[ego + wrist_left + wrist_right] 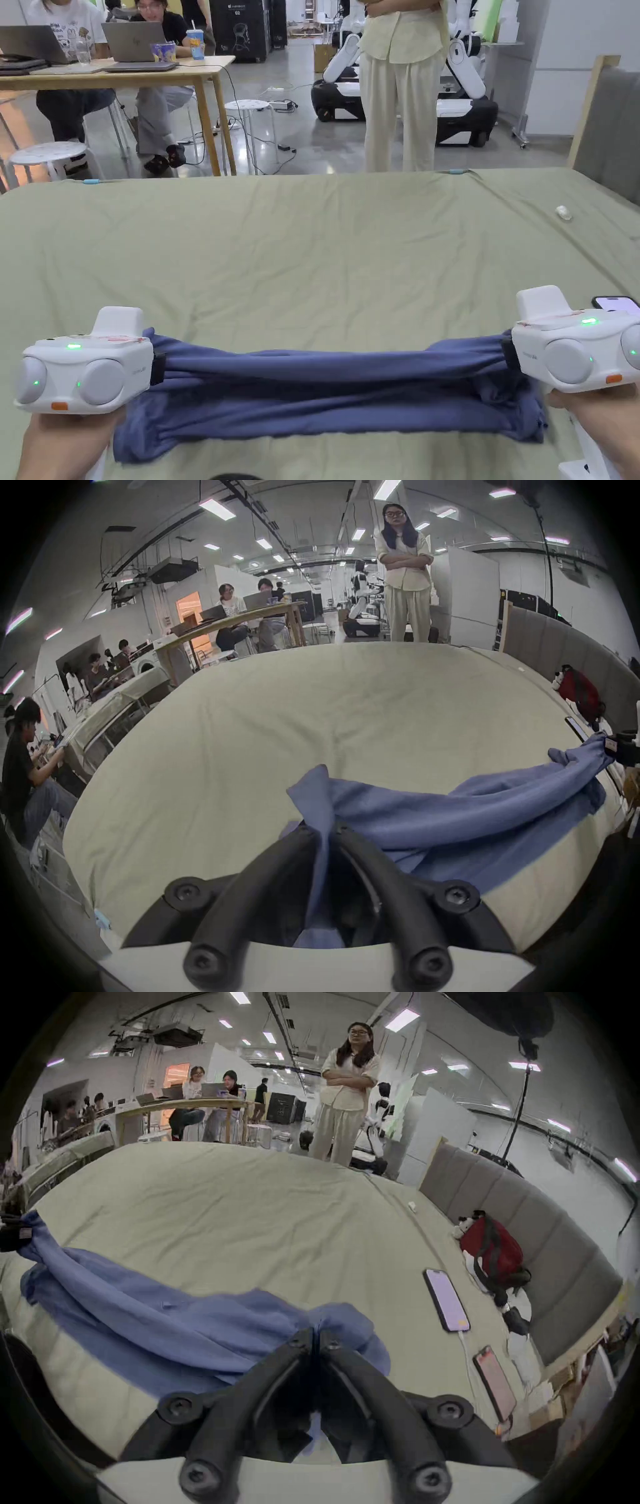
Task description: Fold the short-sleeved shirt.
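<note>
Two ends of the blue short-sleeved shirt point(325, 390) are pinched, one by the left tongs point(325, 830) and one by the right tongs point(316, 1335), both closed tight on the cloth. The shirt is stretched long from left to right near the front edge of the green bed point(312, 250). Its lower part rests on the sheet. A fold away from the person is probably meant next.

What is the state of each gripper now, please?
Left gripper: closed, clamping one end of the blue shirt.
Right gripper: closed, clamping the other end of the same shirt.
</note>
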{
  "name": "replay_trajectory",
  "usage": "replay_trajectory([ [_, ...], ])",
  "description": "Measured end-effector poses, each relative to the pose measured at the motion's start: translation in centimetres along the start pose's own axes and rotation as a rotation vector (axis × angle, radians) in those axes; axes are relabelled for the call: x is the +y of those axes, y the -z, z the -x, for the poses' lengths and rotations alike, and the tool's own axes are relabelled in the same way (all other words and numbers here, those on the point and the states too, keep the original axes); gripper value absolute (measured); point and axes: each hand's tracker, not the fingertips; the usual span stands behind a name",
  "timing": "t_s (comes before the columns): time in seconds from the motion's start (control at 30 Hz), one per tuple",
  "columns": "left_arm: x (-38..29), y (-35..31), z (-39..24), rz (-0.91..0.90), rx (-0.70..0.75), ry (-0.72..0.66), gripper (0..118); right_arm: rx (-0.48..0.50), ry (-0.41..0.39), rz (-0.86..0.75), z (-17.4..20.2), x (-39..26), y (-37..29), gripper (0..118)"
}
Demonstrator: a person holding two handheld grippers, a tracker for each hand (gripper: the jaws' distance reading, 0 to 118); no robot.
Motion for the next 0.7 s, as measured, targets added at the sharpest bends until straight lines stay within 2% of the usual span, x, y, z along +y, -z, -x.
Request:
replay_trajectory([
  [0.17, -4.1, -0.7, -0.4, 0.053, -0.01, 0.005, 1, 0.015, -0.005, 0.093, 0.6, -4.4, 0.1, 3],
  [0.33, -7.0, 2.4, -1.6, 0.124, 0.032, 0.03, 0, 0.012, 0.006, 0.167, 2.0, -6.4, 3.7, 3],
  [0.5, -6.8, 2.6, -2.3, 0.108, 0.071, 0.036, 1, -0.009, 0.017, 0.172, 2.1, -6.4, 3.6, 3],
  [0.57, -6.7, 2.5, -1.9, 0.1, 0.069, 0.025, 6, -0.004, 0.031, 0.168, 1.8, -6.3, 3.0, 4],
  [0.6, -6.7, 2.3, -1.8, 0.096, 0.076, 0.022, 18, -0.001, 0.036, 0.156, 1.7, -6.3, 2.6, 11],
  [0.63, -6.6, 2.0, -1.6, 0.083, 0.093, 0.021, 38, -0.029, 0.034, 0.13, 1.7, -6.3, 1.9, 21],
  [0.67, -6.5, 1.7, -1.3, 0.068, 0.125, 0.023, 66, -0.07, 0.028, 0.108, 1.5, -6.3, 1.3, 43],
  [0.7, -6.3, 1.3, -0.8, 0.042, 0.151, 0.014, 104, -0.082, 0.035, 0.094, 1.3, -6.2, 0.6, 84],
])
